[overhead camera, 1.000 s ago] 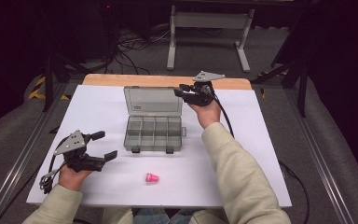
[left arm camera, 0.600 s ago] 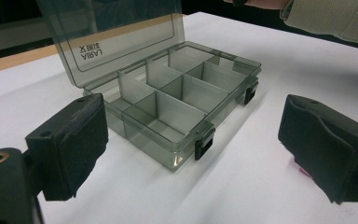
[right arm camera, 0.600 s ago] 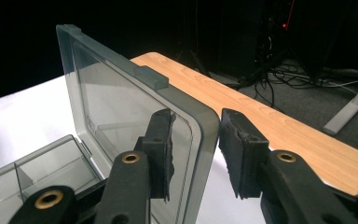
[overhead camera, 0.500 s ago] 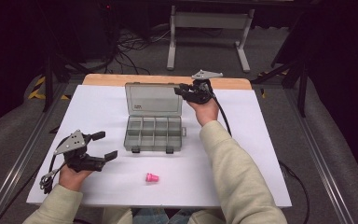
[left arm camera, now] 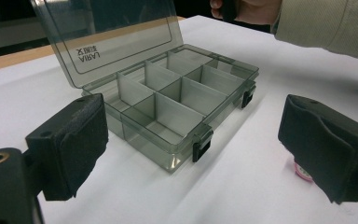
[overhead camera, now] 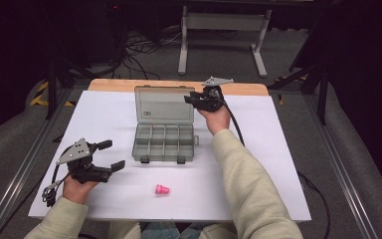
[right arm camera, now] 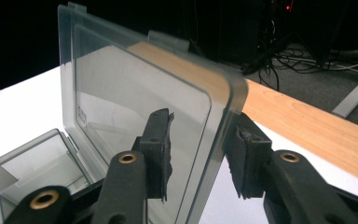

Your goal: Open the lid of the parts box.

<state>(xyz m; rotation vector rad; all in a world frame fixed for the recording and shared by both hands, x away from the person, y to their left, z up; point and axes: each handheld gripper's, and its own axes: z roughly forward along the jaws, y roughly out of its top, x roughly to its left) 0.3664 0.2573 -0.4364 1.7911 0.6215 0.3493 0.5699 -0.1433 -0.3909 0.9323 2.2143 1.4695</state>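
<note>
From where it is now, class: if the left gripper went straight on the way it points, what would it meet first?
Most likely the front corner of the open organizer box, near its black latch; the left gripper stands open, facing it.

1 clear organizer box point(overhead camera: 164, 130) w/ 8 compartments, 1 pink cap point(overhead camera: 161, 189), 2 grippers.

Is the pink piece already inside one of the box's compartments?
No, the pink piece lies on the white table in front of the box, whose compartments look empty.
</note>
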